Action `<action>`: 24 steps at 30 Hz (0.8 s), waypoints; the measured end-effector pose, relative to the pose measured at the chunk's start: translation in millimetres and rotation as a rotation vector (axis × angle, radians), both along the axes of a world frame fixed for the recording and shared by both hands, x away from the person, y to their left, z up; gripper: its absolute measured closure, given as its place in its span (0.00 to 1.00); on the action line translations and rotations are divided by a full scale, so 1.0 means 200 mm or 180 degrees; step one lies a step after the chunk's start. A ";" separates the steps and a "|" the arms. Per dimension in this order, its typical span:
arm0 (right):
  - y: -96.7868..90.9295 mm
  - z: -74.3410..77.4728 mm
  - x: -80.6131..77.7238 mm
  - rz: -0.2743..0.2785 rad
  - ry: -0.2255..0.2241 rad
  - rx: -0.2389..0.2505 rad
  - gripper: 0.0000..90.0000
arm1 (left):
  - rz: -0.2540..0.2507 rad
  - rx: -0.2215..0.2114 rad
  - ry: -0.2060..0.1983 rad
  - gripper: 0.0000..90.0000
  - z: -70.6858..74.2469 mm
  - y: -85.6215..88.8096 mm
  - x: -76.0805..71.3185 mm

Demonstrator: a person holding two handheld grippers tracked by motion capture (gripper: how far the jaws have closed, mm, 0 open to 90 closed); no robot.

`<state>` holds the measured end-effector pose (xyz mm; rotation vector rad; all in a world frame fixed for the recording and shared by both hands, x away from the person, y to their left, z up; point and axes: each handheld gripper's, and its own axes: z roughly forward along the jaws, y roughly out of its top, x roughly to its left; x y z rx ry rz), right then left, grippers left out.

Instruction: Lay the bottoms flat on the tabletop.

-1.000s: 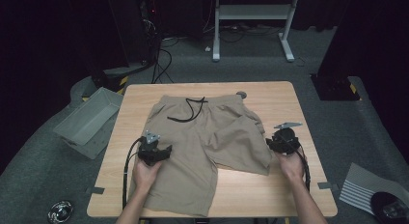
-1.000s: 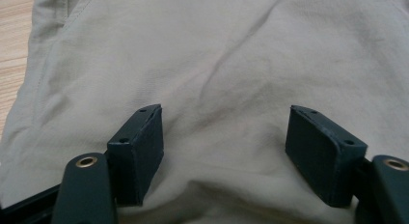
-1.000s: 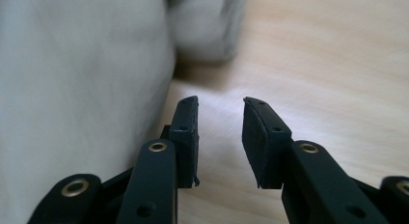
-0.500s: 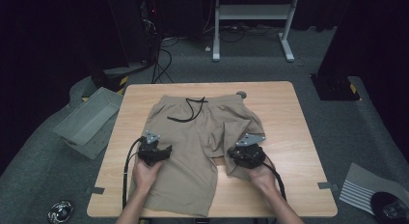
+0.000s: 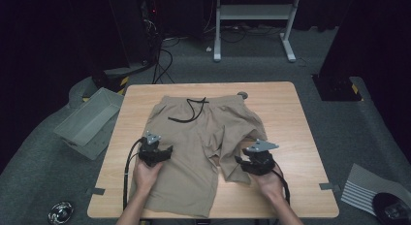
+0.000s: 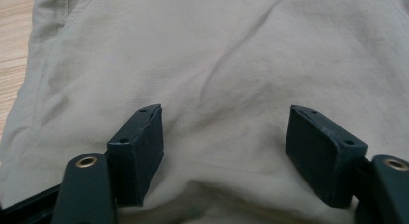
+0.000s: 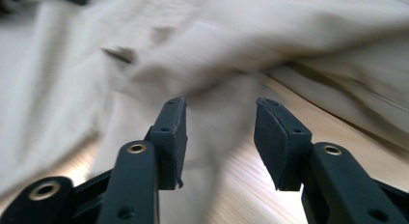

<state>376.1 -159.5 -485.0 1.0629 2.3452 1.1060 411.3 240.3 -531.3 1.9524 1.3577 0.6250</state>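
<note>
Tan shorts [image 5: 203, 137] with a black drawstring [image 5: 189, 111] lie on the wooden table [image 5: 291, 118], waistband at the far side. My left gripper [image 5: 167, 150] rests on the left leg, jaws wide apart over the cloth [image 6: 226, 79] and open [image 6: 224, 132]. My right gripper [image 5: 241, 162] sits at the right leg, whose hem is pulled in and bunched toward the middle. Its jaws [image 7: 221, 122] have just been opening. A fold of the tan cloth [image 7: 212, 55] lies beneath and beyond the gap, and the pads do not press on it.
A small grey round piece [image 5: 242, 94] lies near the table's far edge. A grey bin [image 5: 89, 120] stands on the floor at the left, a striped mat [image 5: 368, 188] at the right. Bare wood shows right of the shorts.
My right gripper has moved left from the table's right side onto the shorts, and the right leg has been dragged inward and bunched. Its jaws stand wider. The left gripper has stayed put.
</note>
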 end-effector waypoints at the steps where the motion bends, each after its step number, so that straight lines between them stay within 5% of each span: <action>1: -0.04 0.00 0.00 -0.0075 0.0016 -0.0004 0.64 | 0.0000 0.0006 -0.0002 0.33 0.00 0.00 0.00; 4: -0.09 -0.03 0.03 -0.0247 0.0056 -0.0078 0.69 | 0.0001 0.0000 0.0000 0.33 0.00 0.00 0.00; 8: -0.05 -0.05 0.13 -0.0295 0.0073 -0.0301 0.74 | 0.0000 0.0007 -0.0002 0.33 0.00 0.00 0.00; 12: 0.03 -0.08 0.25 -0.0221 0.0278 -0.0110 0.68 | 0.0001 0.0001 0.0000 0.33 0.00 0.00 0.00; 16: 0.11 -0.11 0.31 -0.0227 0.0320 -0.0267 0.67 | 0.0000 0.0001 0.0000 0.33 0.00 0.00 0.00; 21: 0.14 -0.15 0.33 -0.0120 0.0346 -0.0369 0.93 | 0.0001 0.0001 0.0000 0.33 0.00 0.00 0.00; 24: 0.13 -0.14 0.28 -0.0053 0.0234 -0.0606 0.97 | 0.0001 0.0000 -0.0001 0.33 0.00 0.00 0.00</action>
